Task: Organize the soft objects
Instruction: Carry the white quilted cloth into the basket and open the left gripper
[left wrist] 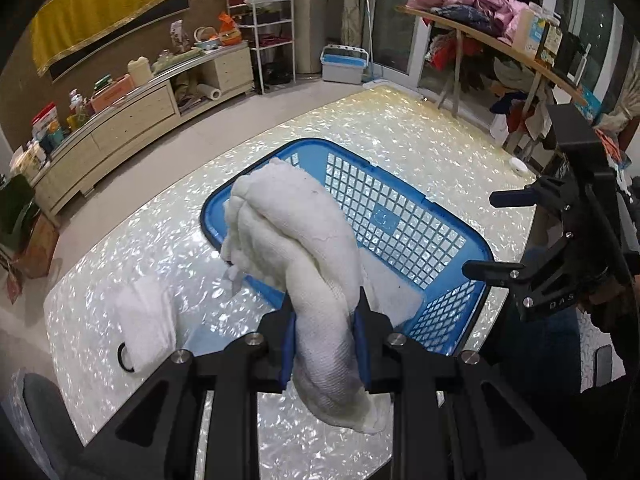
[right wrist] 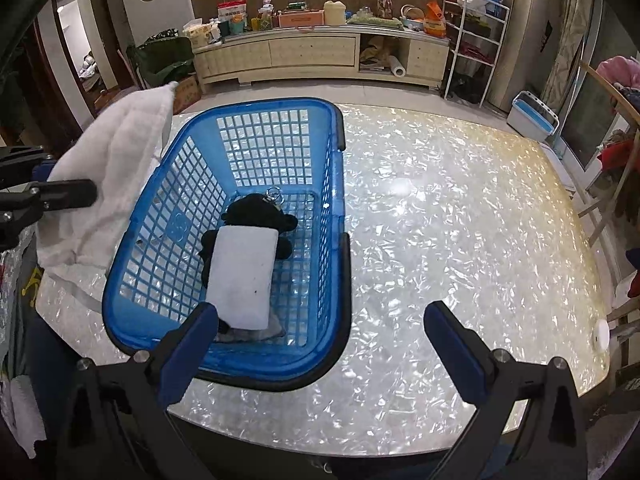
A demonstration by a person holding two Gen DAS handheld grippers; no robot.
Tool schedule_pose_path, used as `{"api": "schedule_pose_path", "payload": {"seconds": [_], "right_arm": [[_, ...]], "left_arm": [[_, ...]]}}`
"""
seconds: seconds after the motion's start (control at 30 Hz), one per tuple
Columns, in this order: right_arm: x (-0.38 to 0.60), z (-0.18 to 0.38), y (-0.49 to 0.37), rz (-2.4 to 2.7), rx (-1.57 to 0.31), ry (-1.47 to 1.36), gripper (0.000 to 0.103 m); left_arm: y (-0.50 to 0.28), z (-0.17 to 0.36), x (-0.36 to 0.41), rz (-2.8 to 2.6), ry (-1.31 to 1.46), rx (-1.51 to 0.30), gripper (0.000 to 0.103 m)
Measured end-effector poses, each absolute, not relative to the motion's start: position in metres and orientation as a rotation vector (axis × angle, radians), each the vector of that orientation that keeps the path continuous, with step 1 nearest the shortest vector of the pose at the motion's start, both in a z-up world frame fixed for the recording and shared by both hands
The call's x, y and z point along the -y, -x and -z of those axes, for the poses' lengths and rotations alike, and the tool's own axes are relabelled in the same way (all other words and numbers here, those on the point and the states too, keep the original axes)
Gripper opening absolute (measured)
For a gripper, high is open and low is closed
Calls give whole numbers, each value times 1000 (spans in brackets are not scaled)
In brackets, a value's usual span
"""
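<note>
Table (right wrist: 460, 208): a pale, pearly, glittering top that carries everything else.
Basket (right wrist: 160, 208): blue plastic with lattice walls and floor and a dark rim, standing on the table; in the right wrist view it sits left of centre.
White towel (left wrist: 304, 248): bunched and lifted off the table, hanging over the basket's near rim in the left wrist view; in the right wrist view it drapes just outside the basket's left wall.
Left gripper (left wrist: 326, 344): jaws nearly closed, the blue pads pinching the towel's lower part, with a tail of cloth drooping below them.
Right gripper (right wrist: 320, 328): jaws wide apart with nothing between them, hovering over the table at the basket's near right corner.
Folded white cloth (left wrist: 148, 320): lying on the table left of the basket, a dark ring beside its lower edge.
White pad (right wrist: 242, 276): a flat rectangle inside the basket, lying on the black plush toy (right wrist: 260, 212).
Keyring (right wrist: 274, 194): metal, at the toy's far end.
</note>
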State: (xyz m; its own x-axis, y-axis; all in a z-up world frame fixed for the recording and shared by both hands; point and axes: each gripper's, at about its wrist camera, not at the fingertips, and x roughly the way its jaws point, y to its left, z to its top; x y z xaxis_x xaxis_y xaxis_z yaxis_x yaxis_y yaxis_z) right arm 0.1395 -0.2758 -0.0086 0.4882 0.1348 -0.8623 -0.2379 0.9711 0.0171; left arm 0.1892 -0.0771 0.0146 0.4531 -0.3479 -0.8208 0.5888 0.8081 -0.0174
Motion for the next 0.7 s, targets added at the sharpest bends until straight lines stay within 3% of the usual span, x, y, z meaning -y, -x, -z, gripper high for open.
{"api": "schedule_pose_path", "payload": {"seconds": [0.7], "right_arm": [[286, 28, -153, -249, -1070, 52, 103]], "left_arm": [[-246, 38, 145, 649, -388, -1031, 23]]}}
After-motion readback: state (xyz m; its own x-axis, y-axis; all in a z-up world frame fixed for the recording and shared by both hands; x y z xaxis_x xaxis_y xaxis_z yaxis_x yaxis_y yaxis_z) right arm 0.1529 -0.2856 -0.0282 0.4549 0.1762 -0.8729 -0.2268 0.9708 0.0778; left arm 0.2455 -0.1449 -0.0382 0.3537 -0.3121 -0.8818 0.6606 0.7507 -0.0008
